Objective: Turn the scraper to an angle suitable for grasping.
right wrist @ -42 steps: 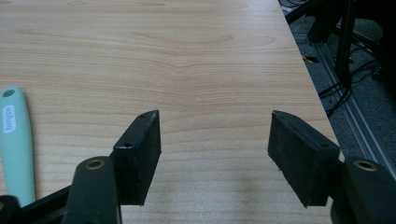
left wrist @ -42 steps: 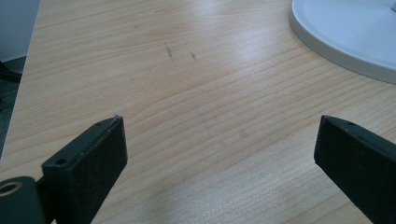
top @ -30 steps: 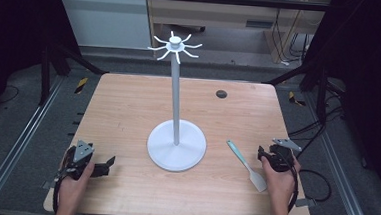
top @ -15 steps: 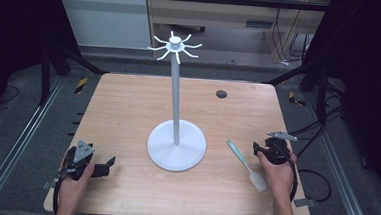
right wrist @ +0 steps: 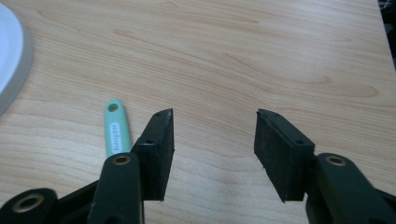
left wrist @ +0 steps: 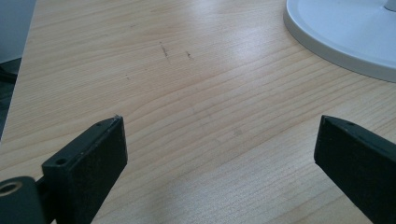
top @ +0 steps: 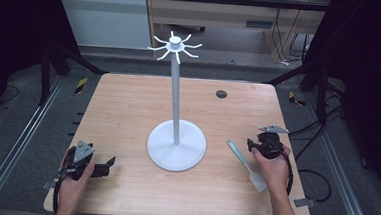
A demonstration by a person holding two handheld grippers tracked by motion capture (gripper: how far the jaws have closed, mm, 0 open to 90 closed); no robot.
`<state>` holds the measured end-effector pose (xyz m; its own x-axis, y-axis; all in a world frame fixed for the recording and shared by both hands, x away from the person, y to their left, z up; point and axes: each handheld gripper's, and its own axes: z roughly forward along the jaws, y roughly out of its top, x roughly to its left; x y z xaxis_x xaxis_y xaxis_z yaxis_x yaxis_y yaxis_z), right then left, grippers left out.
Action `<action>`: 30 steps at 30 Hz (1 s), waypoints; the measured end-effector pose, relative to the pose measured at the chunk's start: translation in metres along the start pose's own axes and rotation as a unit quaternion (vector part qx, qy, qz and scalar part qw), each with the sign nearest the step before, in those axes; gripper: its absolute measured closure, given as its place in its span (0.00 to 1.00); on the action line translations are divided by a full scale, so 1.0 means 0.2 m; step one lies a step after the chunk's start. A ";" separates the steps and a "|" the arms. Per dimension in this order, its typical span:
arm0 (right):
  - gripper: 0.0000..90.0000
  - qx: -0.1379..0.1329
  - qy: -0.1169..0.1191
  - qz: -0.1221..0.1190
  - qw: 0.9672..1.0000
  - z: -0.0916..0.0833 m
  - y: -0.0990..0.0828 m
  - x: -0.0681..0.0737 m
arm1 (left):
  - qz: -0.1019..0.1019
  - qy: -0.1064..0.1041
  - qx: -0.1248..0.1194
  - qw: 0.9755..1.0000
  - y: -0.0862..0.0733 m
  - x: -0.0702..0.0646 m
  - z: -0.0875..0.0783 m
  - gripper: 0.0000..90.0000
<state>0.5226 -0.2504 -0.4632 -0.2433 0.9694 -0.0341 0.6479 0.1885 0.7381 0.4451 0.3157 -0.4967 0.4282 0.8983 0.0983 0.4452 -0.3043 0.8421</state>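
left gripper (top: 106, 166): near edge of table (top: 128, 103), low over the wood, jaws spread wide, nothing between them; bare grain ahead in left gripper view.
right gripper (top: 252, 145): right side of table, jaws part open and just been closing, nothing between them; the 2 pads (right wrist: 159, 149) frame bare wood in right gripper view.
spatula (top: 246, 165): flat on table just left of the right gripper, mint handle (right wrist: 115, 127) with hang hole toward the far side, pale blade toward the person; handle lies outside the left pad, not between the 2.
stand (top: 175, 145): white round base mid-table, thin pole up to a ring of hooks (top: 175, 45).
risk 1: jaws shut where they are, they catch air; gripper is offset to the side of the handle.
risk 2: flat thin handle on wood, pads may skid over it or push it toward the base.
risk 3: grip near handle tip, blade end droops and swings.
risk 4: small hole, thin hook, likely miss; a bump could rock the tall pole.
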 end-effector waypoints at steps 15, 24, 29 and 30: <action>0.79 0.014 0.029 -0.027 0.999 0.05 0.01 0.05 | 0.003 -0.001 0.001 1.000 0.00 0.00 0.00 0.02; 0.98 0.033 0.063 -0.044 0.997 0.12 0.01 0.11 | 0.003 -0.001 0.001 1.000 0.00 0.00 0.00 0.03; 1.00 0.040 0.071 -0.046 0.996 0.14 0.01 0.12 | 0.003 -0.002 0.001 1.000 0.00 0.00 0.00 0.02; 1.00 0.040 0.071 -0.046 0.996 0.14 0.01 0.12 | 0.003 -0.002 0.001 1.000 0.00 0.00 0.00 0.02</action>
<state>0.5383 -0.2225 -0.4811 -0.4006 0.9162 0.0015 0.6719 0.2927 0.6803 0.4452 0.3148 -0.4968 0.4336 0.8953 0.1020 0.4447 -0.3111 0.8399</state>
